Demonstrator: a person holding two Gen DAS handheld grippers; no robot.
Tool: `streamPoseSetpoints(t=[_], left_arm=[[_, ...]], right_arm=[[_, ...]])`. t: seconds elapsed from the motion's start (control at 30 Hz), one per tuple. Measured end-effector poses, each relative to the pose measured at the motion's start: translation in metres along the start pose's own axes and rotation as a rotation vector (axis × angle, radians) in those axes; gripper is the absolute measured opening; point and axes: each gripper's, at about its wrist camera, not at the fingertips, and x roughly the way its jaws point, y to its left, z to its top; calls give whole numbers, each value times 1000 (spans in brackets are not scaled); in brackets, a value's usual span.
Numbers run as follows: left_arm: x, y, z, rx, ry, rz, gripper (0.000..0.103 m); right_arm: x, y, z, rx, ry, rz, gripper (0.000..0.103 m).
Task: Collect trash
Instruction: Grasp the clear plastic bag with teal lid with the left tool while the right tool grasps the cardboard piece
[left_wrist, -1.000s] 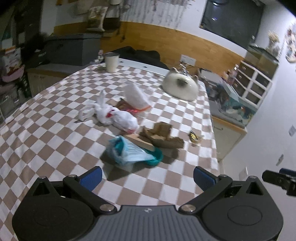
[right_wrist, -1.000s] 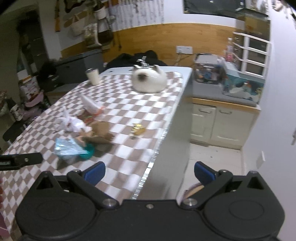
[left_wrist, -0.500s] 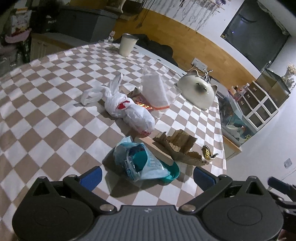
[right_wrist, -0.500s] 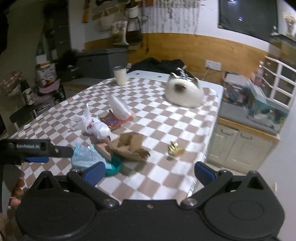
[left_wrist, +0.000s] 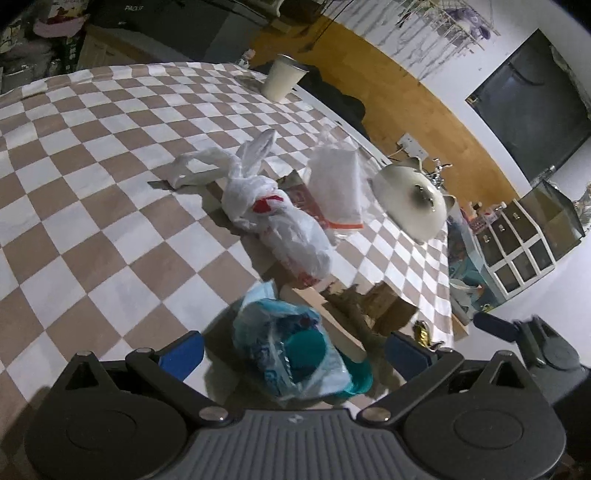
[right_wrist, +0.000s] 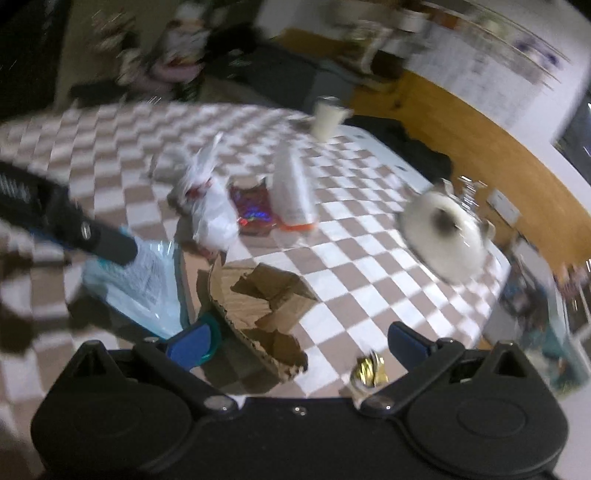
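Both tools spread wide, gripping nothing. My left tool (left_wrist: 293, 349) straddles the blue plastic bag (left_wrist: 286, 343), which lies on the checkered surface (left_wrist: 92, 184) over a teal lid (left_wrist: 360, 373). My right tool (right_wrist: 295, 341) hangs over the torn cardboard (right_wrist: 258, 299). Risk: slick film slips out, or the jaws snag lid or cardboard. A second ago both tools sat well back; now they're close over the pile

A table (left_wrist: 92, 177) with a brown and white checked cloth carries the trash. Near the front lies a blue bag (left_wrist: 291, 350), with torn cardboard (right_wrist: 258, 302) to its right. Behind them are a knotted white bag (left_wrist: 273, 221) and a clear pouch (left_wrist: 336, 188). A cup (left_wrist: 282, 77) stands at the far side.
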Motion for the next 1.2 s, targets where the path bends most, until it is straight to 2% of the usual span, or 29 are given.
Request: streamPoseSetpoints(t=[0.1, 0.23, 0.4, 0.57, 0.67, 0.77, 0.97, 1.17, 1.2], left_arm=[[6, 0, 2, 19, 5, 9, 103], [14, -3, 2, 52, 15, 22, 103], [23, -6, 1, 91, 22, 44, 103], [30, -3, 0, 81, 34, 58, 103], [32, -2, -2, 72, 25, 60, 103], [36, -3, -1, 45, 10, 49, 103], [43, -10, 4, -35, 12, 63, 103], [42, -10, 2, -113, 42, 16, 102], [41, -9, 1, -129, 50, 2, 99]], right_arm=[[23, 6, 3, -124, 24, 25, 103], [46, 1, 9, -167, 48, 93, 103], [73, -15, 19, -45, 103, 246, 101], [94, -26, 20, 108, 132, 329, 90], [91, -29, 17, 170, 105, 301, 76], [82, -35, 13, 244, 84, 299, 69], [62, -28, 1, 311, 91, 273, 66], [42, -22, -16, 449, 108, 257, 65], [39, -22, -20, 483, 112, 258, 65]])
